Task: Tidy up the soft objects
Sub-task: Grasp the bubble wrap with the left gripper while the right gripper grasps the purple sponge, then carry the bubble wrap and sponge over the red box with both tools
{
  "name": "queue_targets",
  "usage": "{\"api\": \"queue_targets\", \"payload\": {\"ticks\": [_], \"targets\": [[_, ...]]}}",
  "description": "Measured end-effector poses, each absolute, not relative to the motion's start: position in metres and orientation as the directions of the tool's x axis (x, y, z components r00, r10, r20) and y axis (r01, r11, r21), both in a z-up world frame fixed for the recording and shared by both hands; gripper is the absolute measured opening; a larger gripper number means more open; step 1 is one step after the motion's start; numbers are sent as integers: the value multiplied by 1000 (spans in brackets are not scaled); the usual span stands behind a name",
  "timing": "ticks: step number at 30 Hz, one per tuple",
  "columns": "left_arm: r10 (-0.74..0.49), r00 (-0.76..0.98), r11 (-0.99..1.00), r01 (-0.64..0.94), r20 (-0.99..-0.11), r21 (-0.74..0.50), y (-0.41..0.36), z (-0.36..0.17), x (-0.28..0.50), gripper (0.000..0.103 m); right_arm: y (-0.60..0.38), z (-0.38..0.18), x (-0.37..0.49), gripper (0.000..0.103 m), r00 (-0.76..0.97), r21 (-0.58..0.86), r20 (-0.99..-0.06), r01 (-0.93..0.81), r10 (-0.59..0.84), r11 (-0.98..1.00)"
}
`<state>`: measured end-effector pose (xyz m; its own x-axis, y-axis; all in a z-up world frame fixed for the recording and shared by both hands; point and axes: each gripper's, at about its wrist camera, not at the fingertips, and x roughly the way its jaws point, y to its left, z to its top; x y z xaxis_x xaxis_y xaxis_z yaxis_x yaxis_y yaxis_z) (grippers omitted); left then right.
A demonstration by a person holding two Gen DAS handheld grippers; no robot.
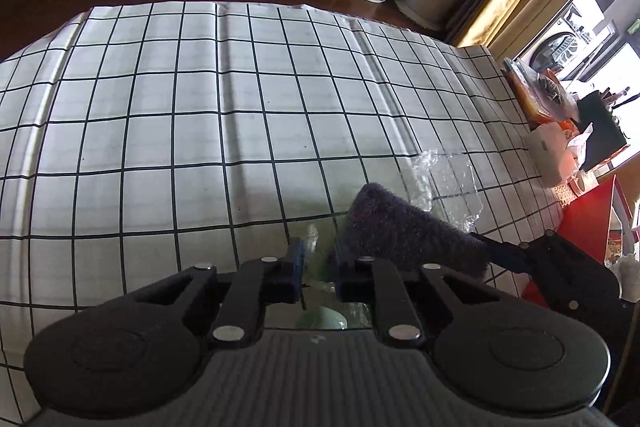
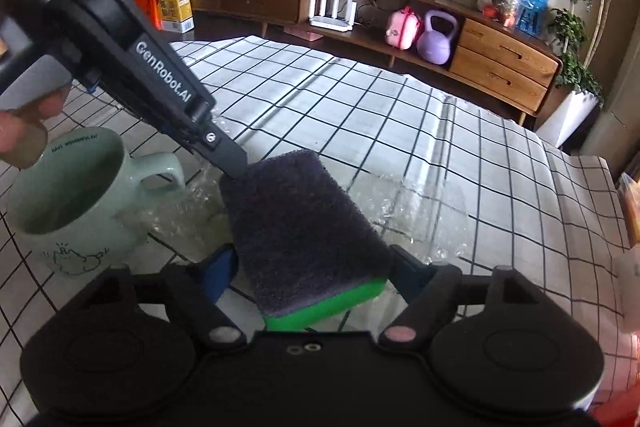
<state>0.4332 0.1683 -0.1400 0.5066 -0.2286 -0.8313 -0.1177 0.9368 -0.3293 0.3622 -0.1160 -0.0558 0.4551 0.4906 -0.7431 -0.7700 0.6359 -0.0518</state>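
The sponge [image 2: 304, 227], dark scouring pad on top with a green layer beneath, sits tilted between my right claw [image 2: 316, 271], which grips it by its sides above a clear plastic bag [image 2: 416, 211] on the checkered desk [image 2: 440, 131]. My left claw [image 1: 318, 267] reaches in beside the mint mug [image 2: 76, 203], nearly closed on the bag's edge.

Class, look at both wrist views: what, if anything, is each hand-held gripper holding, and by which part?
The right hand-held gripper holds the sponge by its two long sides, near its end. The left hand-held gripper seems to pinch the clear plastic bag by its edge.
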Motion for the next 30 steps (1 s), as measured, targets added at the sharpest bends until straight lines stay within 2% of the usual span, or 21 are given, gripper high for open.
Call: {"api": "queue_targets", "payload": {"ticks": [6,10,20,30], "targets": [[-203,542,942,-117,-815,-313,161,-130,427,5,-133,-46,358,78,515,-53,-728,-700,452,712],[-191,583,951,-88,-790,-296,149,-116,421,4,-155,-31,356,78,529,10,-712,-649,461,761],[-195,642,965,-8,-742,-261,103,-75,398,2,-209,8,328,78,542,96,-682,-599,491,795],[-222,710,968,77,-668,-239,54,-16,366,2,-274,57,298,78,602,115,-614,-572,511,812]]}}
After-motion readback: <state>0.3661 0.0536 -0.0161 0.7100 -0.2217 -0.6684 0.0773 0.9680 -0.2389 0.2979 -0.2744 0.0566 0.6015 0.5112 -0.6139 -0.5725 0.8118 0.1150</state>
